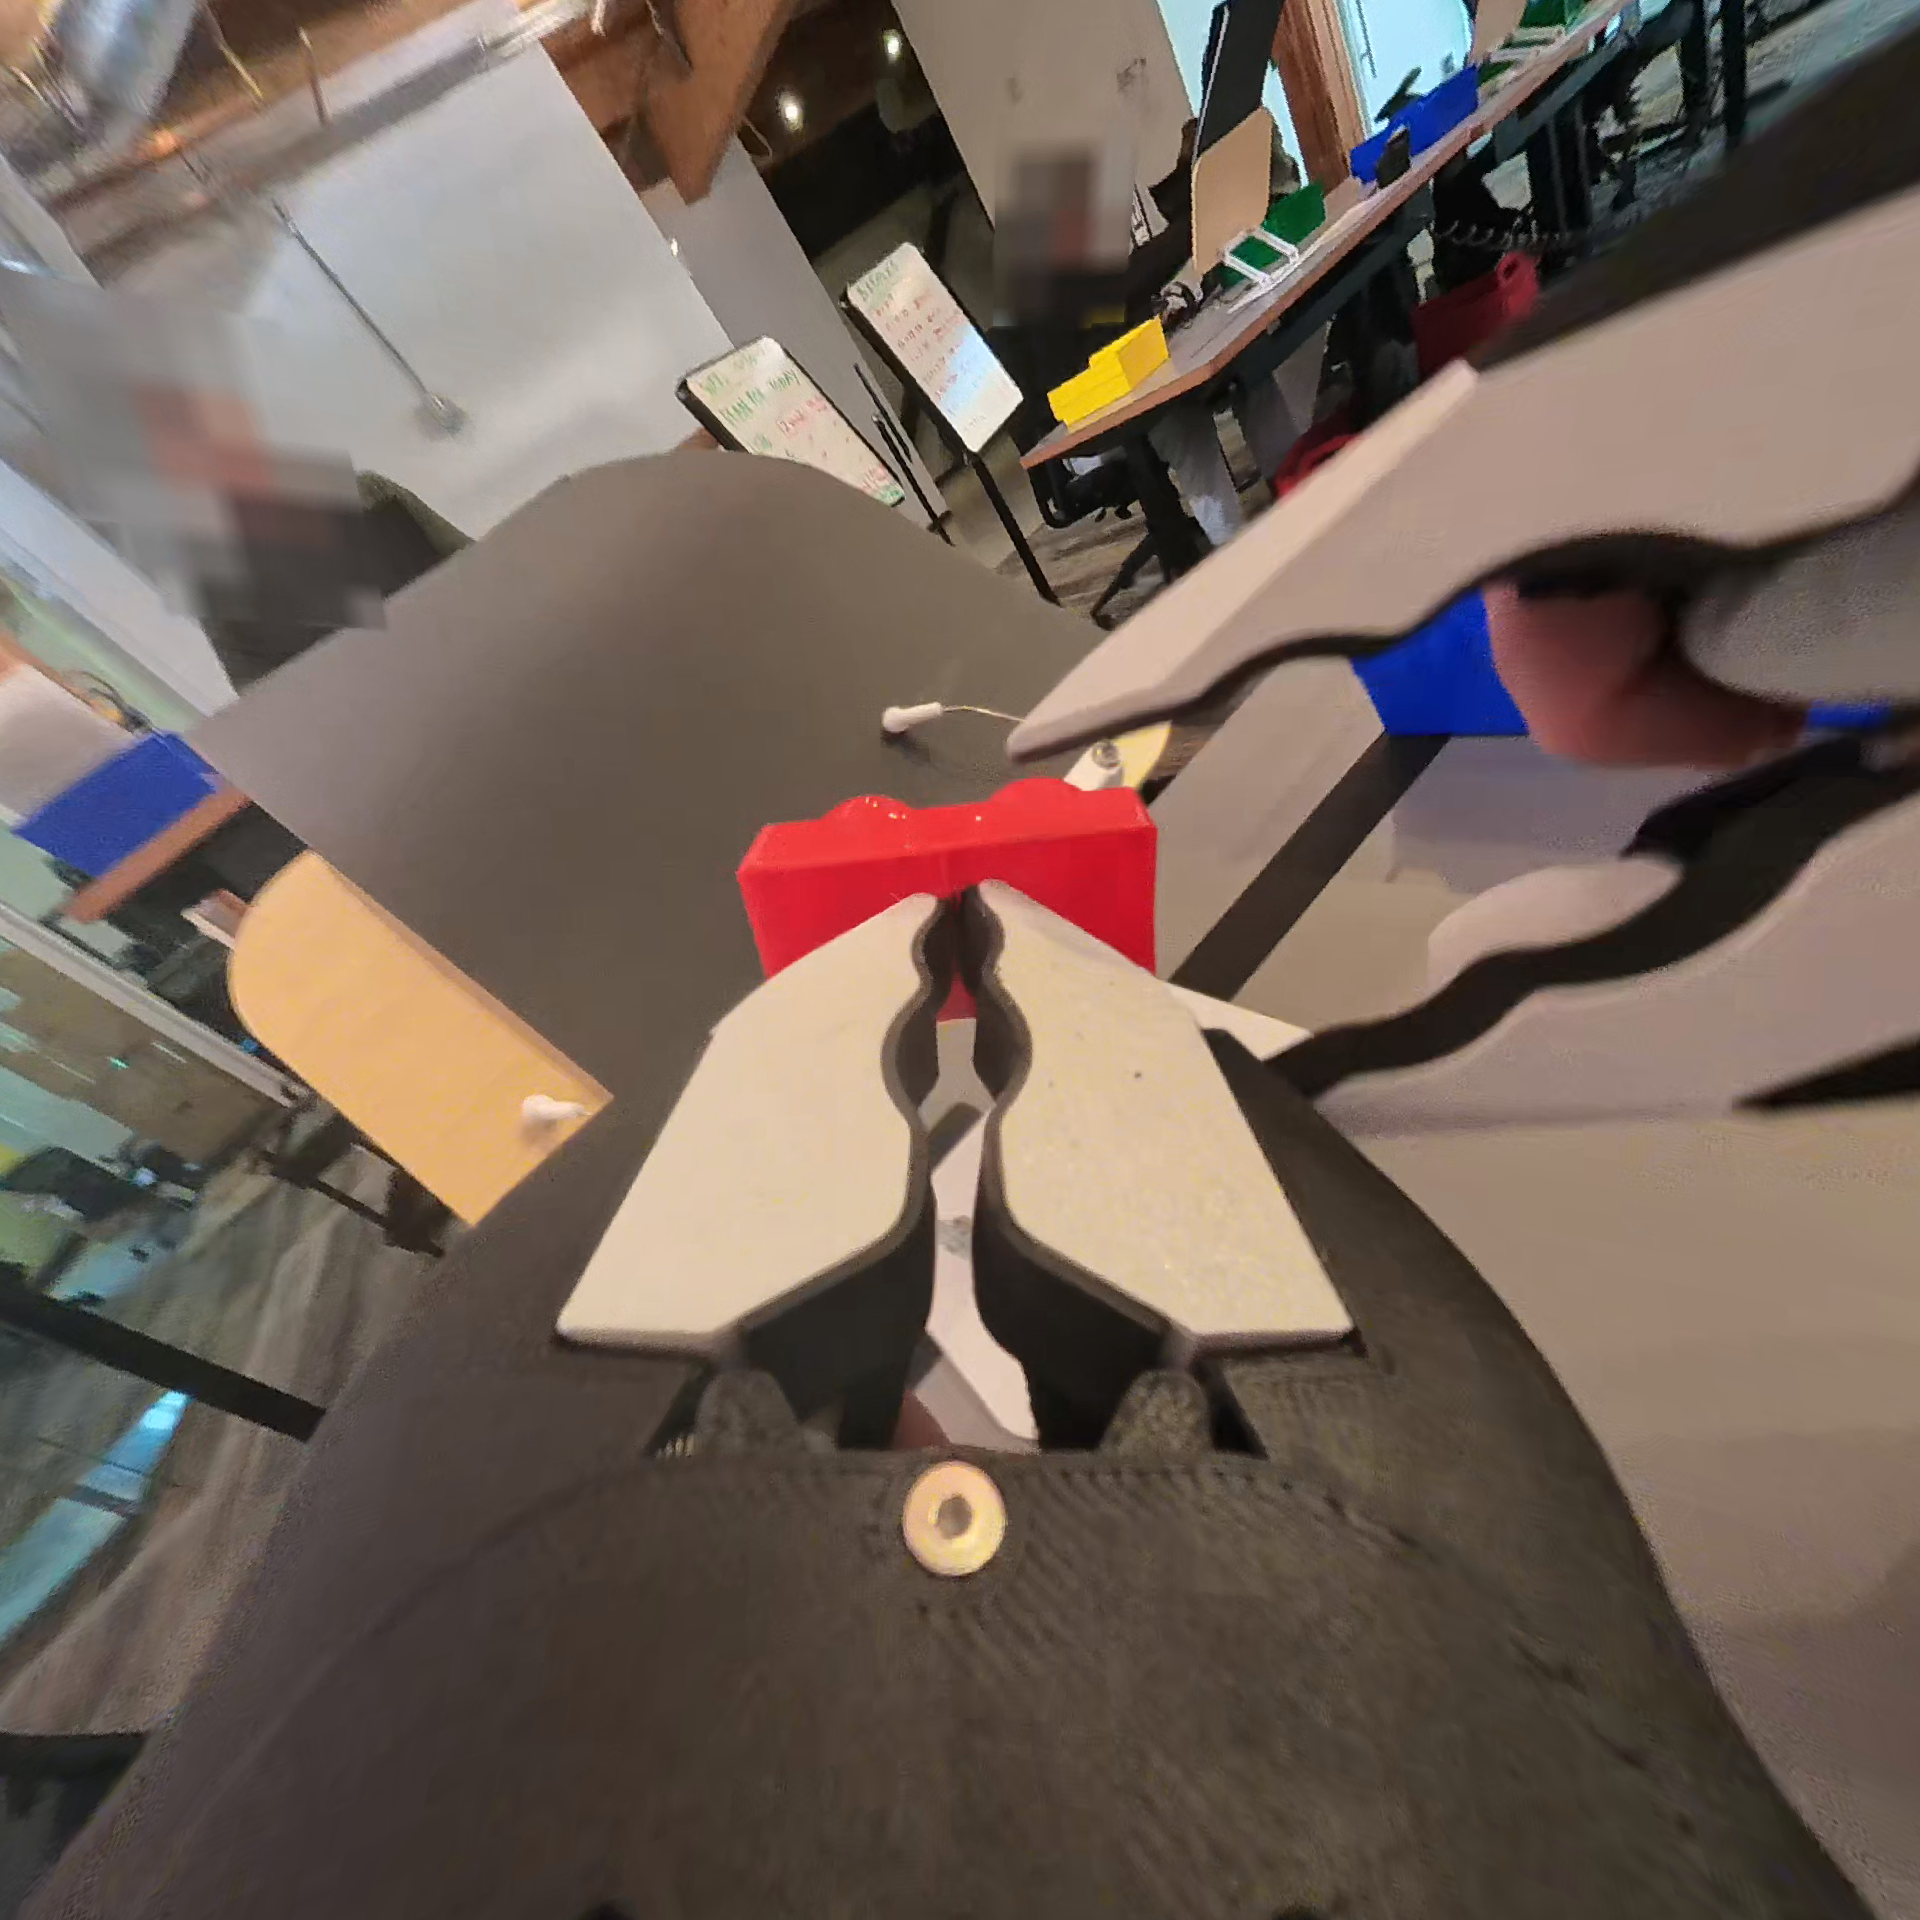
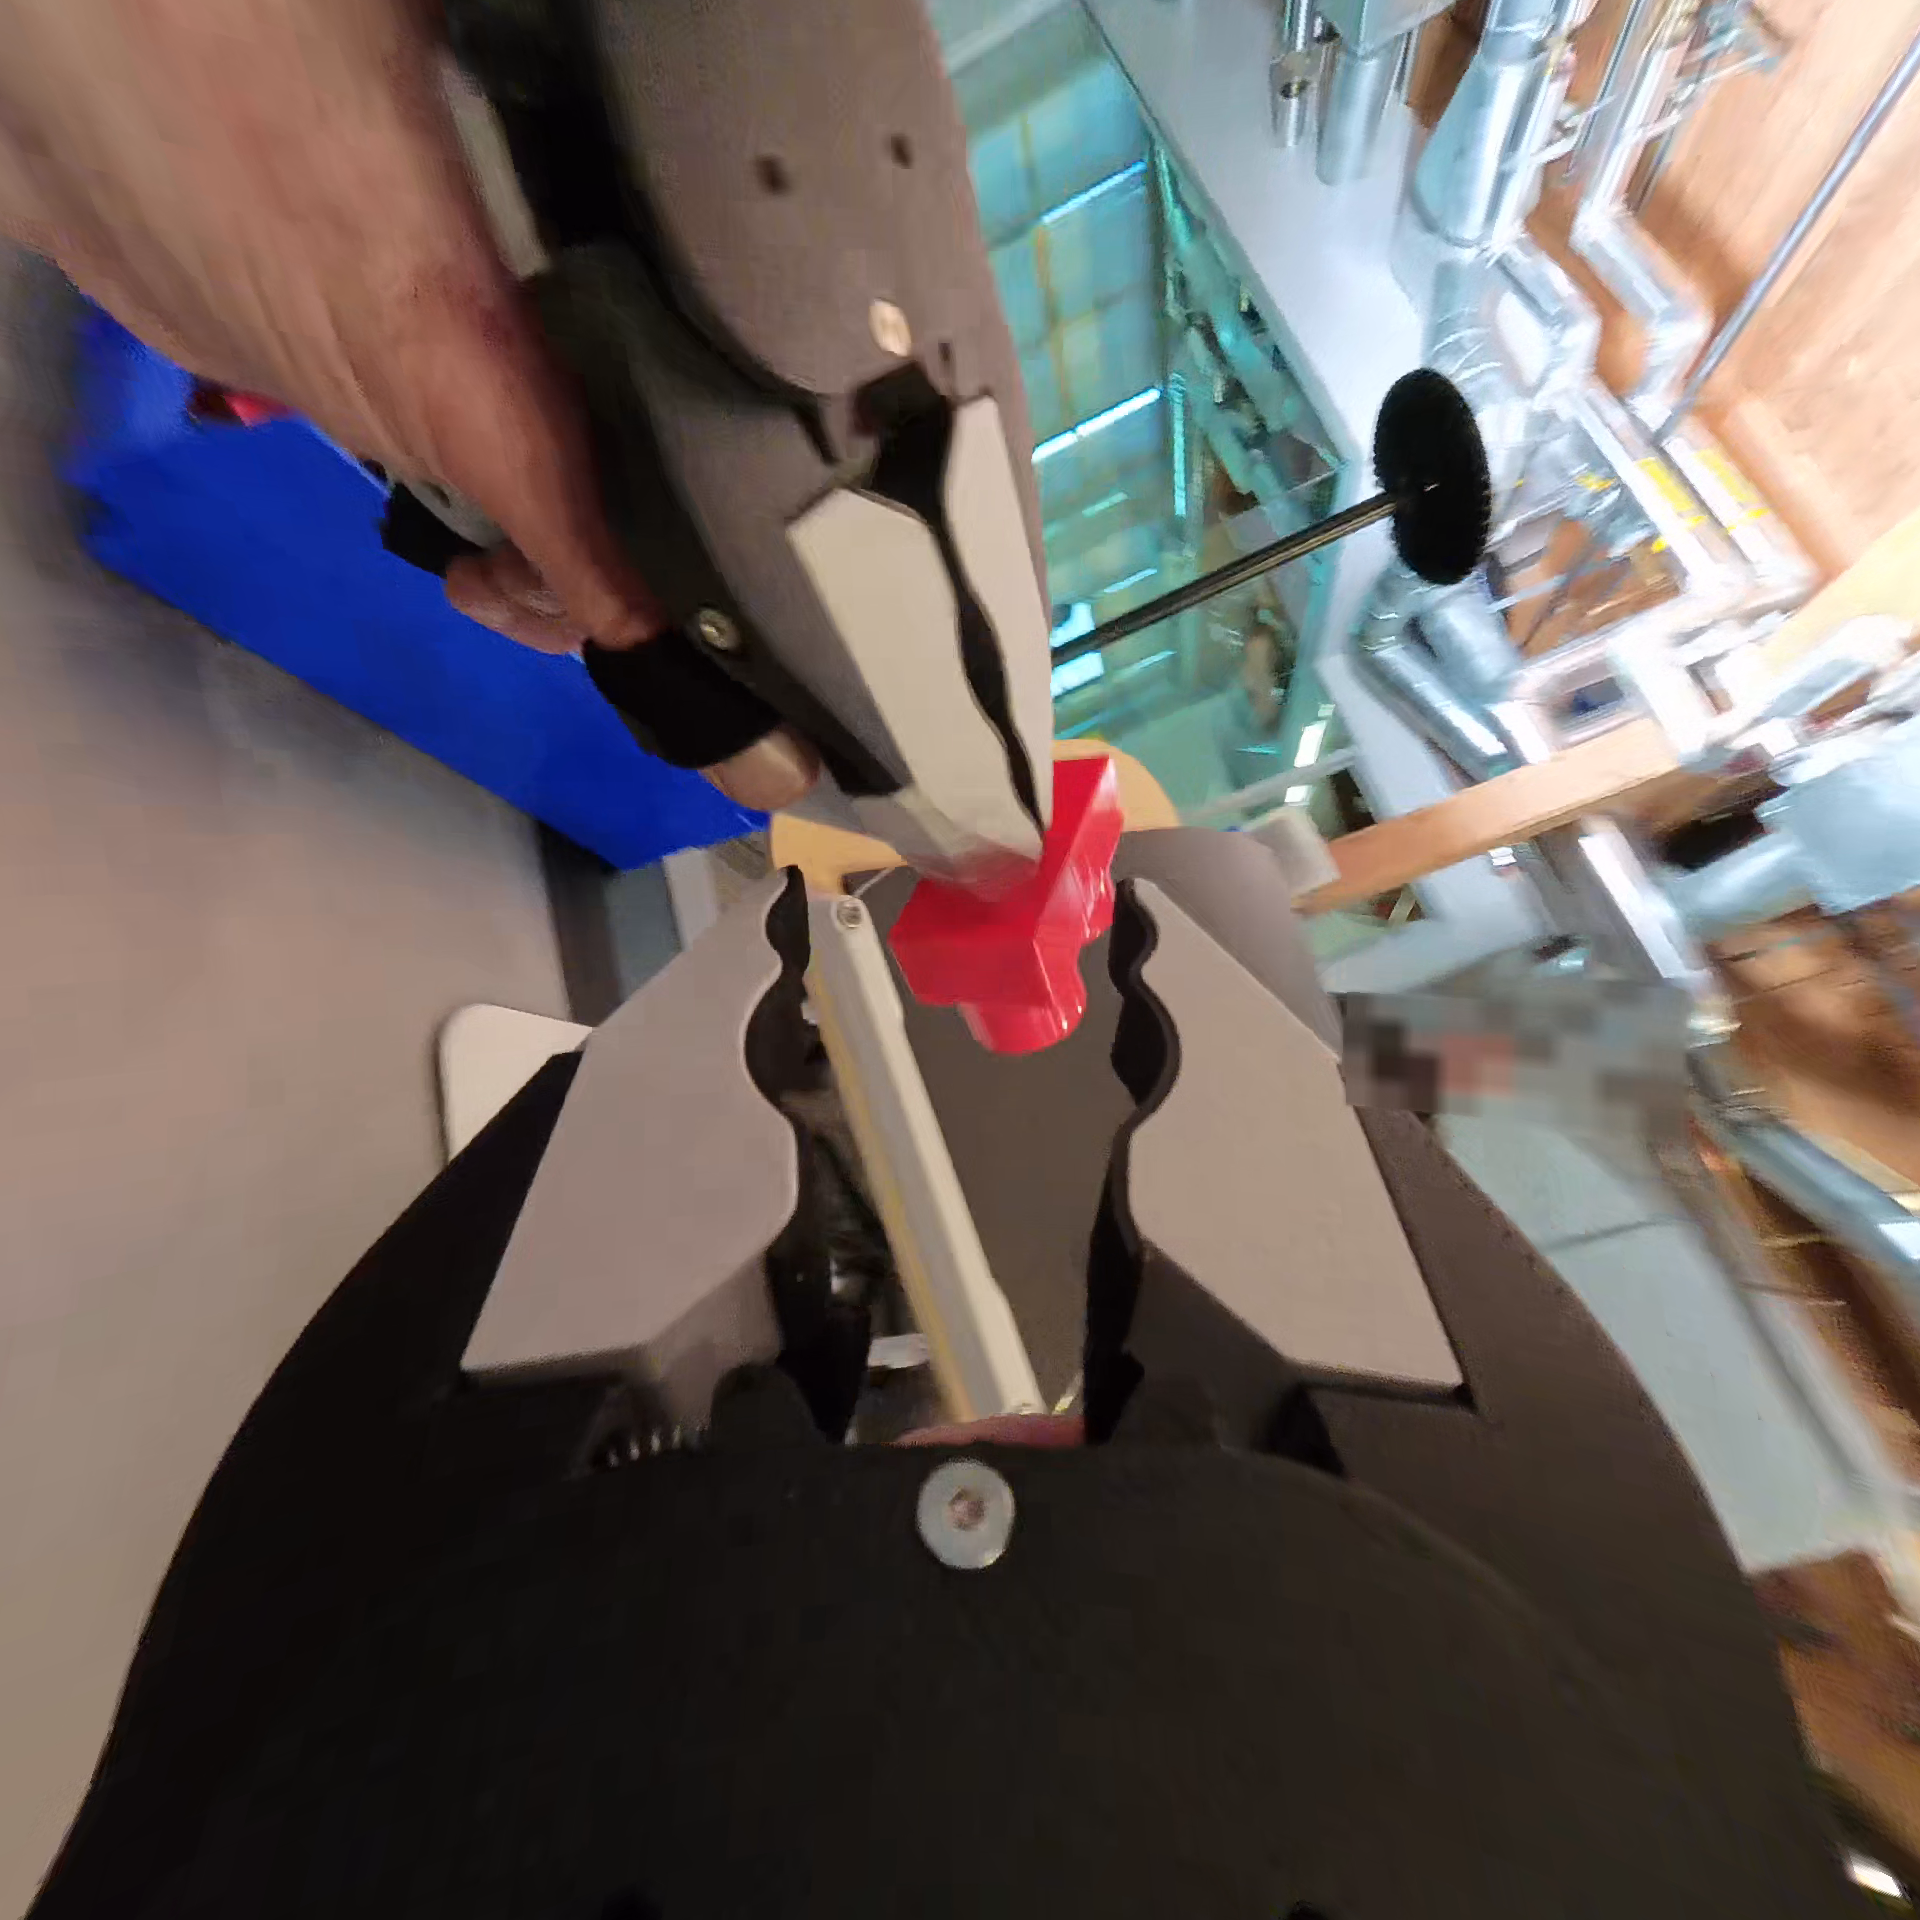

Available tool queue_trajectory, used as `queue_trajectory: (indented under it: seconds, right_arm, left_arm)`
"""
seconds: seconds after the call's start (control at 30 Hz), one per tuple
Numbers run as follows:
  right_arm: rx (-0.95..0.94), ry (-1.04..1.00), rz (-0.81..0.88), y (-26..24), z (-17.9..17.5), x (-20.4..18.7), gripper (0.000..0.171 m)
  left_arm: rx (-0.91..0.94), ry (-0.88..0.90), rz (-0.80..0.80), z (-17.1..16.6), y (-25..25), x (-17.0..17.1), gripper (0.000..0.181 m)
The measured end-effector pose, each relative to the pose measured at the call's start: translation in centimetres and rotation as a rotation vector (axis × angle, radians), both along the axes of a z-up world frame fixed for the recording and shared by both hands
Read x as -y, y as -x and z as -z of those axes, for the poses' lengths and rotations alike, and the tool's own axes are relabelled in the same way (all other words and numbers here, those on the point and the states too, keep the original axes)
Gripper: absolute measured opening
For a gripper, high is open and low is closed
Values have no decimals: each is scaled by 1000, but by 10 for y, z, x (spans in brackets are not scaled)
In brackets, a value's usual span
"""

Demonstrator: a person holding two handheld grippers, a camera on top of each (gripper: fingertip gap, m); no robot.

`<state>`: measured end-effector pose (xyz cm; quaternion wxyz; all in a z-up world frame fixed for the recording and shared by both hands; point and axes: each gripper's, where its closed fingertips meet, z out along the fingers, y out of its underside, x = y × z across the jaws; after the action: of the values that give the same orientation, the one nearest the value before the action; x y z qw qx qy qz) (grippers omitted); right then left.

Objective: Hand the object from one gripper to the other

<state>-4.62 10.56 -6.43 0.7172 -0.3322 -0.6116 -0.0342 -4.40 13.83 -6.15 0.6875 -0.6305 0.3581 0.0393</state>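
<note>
A red toy brick (image 1: pixel 852 873) is pinched at its edge by my left gripper (image 1: pixel 956 899), which is shut on it and holds it in the air. My right gripper (image 1: pixel 1151 902) comes in from the right with its jaws wide open. In the right wrist view the red brick (image 2: pixel 997 966) sits between the open fingertips of my right gripper (image 2: pixel 956 894), and neither finger clearly presses on it. The left gripper (image 2: pixel 1029 831) reaches down from the top of that view, held by a hand (image 2: pixel 312 260).
A blue bin (image 2: pixel 364 623) lies on a grey table (image 2: pixel 208 1039) behind the left gripper. A black disc on a rod (image 2: pixel 1434 478) stands farther off. Whiteboards (image 1: pixel 790 416) and desks with yellow bins (image 1: pixel 1107 374) are in the background.
</note>
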Motion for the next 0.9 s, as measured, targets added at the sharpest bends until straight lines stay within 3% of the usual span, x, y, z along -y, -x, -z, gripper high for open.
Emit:
queue_trajectory:
  seconds: [0.17,0.3,0.43,0.63,0.9]
  right_arm:
    - [-137,537,-301,-30,-8,6,51]
    - [-263,845,-593,-58,-28,21,49]
    - [-399,1103,-876,-74,-43,27,52]
    - [-412,1305,-1203,-76,-35,45,51]
    - [-393,1328,-1300,-69,-30,58,40]
  left_arm:
    - [-251,-279,42,-12,-15,17,0]
    - [-389,-467,130,-14,-38,41,0]
    - [-527,-676,122,-15,-59,61,0]
    - [-605,-843,78,-4,-74,67,0]
    - [-589,-879,92,-3,-79,72,0]
